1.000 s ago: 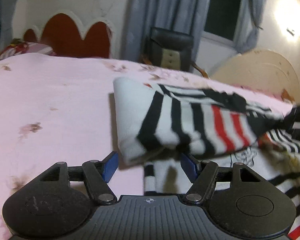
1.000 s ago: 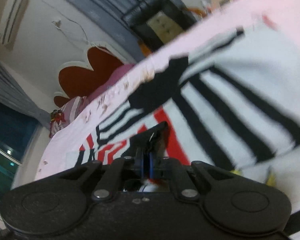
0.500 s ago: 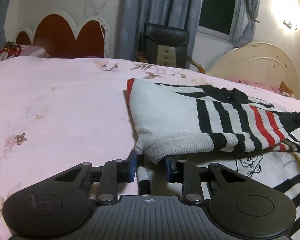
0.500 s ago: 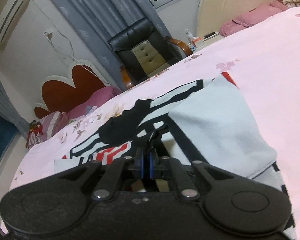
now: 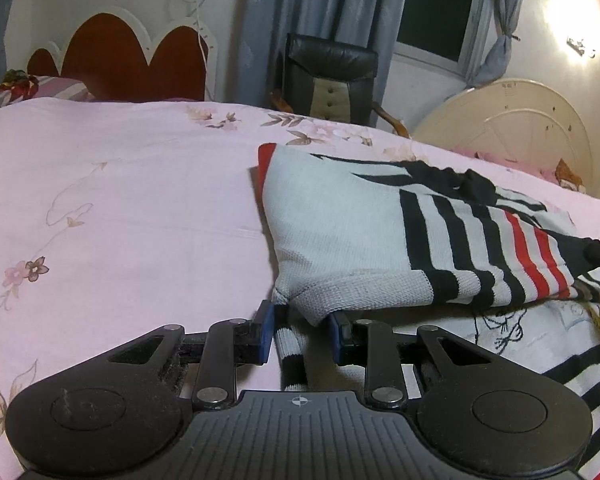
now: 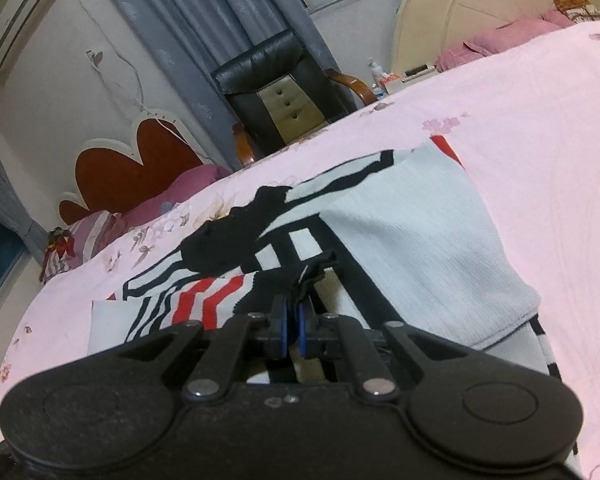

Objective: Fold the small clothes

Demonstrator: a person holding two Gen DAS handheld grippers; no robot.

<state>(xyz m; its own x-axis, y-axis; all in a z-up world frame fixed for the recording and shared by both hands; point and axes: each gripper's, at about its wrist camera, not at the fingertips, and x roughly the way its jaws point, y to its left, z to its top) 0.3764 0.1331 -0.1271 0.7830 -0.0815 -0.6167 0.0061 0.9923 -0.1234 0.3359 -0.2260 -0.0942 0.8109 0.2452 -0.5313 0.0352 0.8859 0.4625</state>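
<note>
A small white knit sweater [image 5: 340, 232] with black and red stripes lies on the pink bed sheet [image 5: 120, 200], one part folded over the rest. My left gripper [image 5: 300, 332] sits at the near corner of the fold, jaws narrowed on the bunched hem and a striped cuff [image 5: 290, 344]. In the right wrist view the same sweater [image 6: 420, 240] spreads ahead, and my right gripper [image 6: 292, 320] is shut on a black edge of it, the fabric pinched between the blue pads.
A black leather armchair [image 5: 328, 76] stands beyond the bed by grey curtains. The red scalloped headboard [image 5: 120, 60] and pillows [image 6: 92, 236] are at the far left. A cream round board [image 5: 512, 120] leans at the right. Bare sheet [image 6: 540, 120] lies beside the sweater.
The left jaws have narrowed from wide apart onto the sweater's near corner. The lifted fold has come down flat on the garment. The right gripper swung across and steadied, still pinching the black edge.
</note>
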